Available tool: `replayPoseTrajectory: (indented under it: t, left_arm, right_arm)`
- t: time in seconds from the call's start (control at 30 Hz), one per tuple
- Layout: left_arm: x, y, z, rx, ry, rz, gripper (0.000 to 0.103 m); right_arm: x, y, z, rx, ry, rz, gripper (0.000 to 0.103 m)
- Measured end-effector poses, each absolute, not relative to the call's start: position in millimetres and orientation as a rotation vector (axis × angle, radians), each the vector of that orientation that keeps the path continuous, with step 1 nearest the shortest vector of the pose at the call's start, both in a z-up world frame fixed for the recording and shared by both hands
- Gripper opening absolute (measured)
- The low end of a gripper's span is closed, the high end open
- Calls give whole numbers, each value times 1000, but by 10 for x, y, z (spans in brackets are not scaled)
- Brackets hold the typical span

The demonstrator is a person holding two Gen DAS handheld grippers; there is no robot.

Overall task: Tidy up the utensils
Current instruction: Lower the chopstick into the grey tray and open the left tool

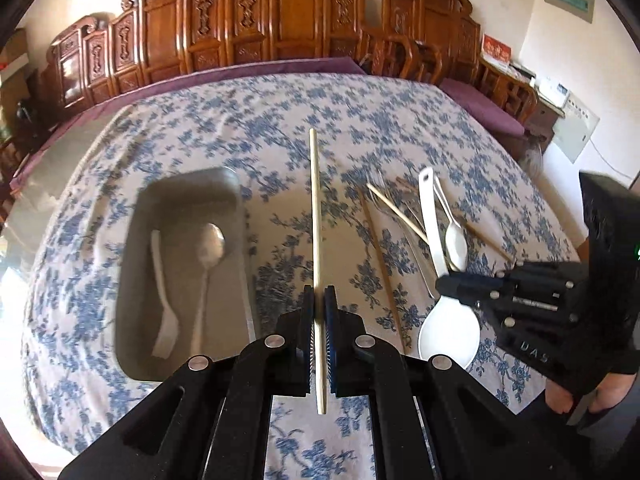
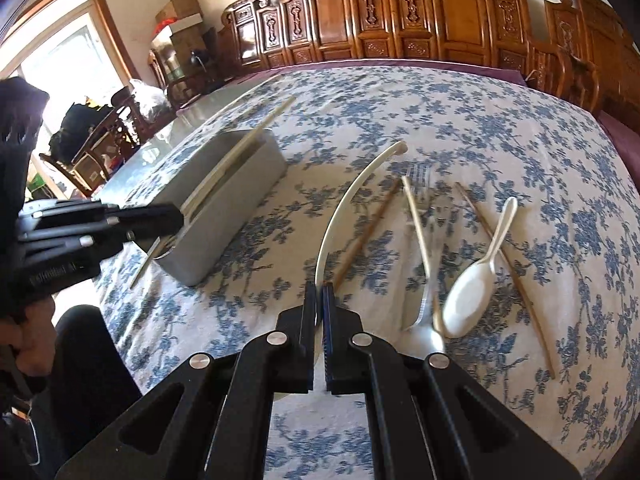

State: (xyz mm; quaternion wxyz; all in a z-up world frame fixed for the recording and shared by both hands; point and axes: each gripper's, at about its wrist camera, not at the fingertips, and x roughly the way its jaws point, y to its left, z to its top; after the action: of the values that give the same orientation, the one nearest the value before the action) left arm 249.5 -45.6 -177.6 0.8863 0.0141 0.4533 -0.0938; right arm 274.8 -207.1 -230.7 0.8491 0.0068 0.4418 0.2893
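My left gripper [image 1: 319, 300] is shut on a pale chopstick [image 1: 316, 208], held above the floral tablecloth just right of a grey tray [image 1: 132, 280]. A white plastic fork [image 1: 162, 280] and a metal spoon [image 1: 210, 244] lie in the tray. My right gripper [image 2: 320, 292] is shut on the handle of a large white spoon [image 2: 352, 196]; its bowl [image 1: 448, 340] shows below the right gripper [image 1: 446, 286]. In the right wrist view the left gripper [image 2: 178, 216] holds the chopstick [image 2: 240, 148] over the tray [image 2: 240, 188].
Loose utensils lie right of the tray: a small white spoon [image 2: 468, 304], metal forks [image 2: 420, 184], a pale chopstick [image 2: 416, 220] and brown chopsticks [image 2: 504, 256]. A carved wooden bench [image 1: 280, 20] runs along the table's far edge. A person's hand shows at the left of the right wrist view.
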Motion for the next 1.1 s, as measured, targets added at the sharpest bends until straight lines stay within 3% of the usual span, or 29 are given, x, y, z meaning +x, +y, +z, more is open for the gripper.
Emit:
replayPoseTrajectory:
  t: [0.37,0.8,1.1]
  left_arm:
    - [2538,-6,-1662,8,920,-146,4]
    - [2838,335,-2223,10,1072,-92,4]
    - [2964,351,-2298,15,1067,-91,4]
  right_arm:
    - [2660,-1894,-2244,13,914,647,5]
    - [2667,-1855,-2315,2,935,652,4]
    - [2673,-1815,-2349,-12,944,655,5]
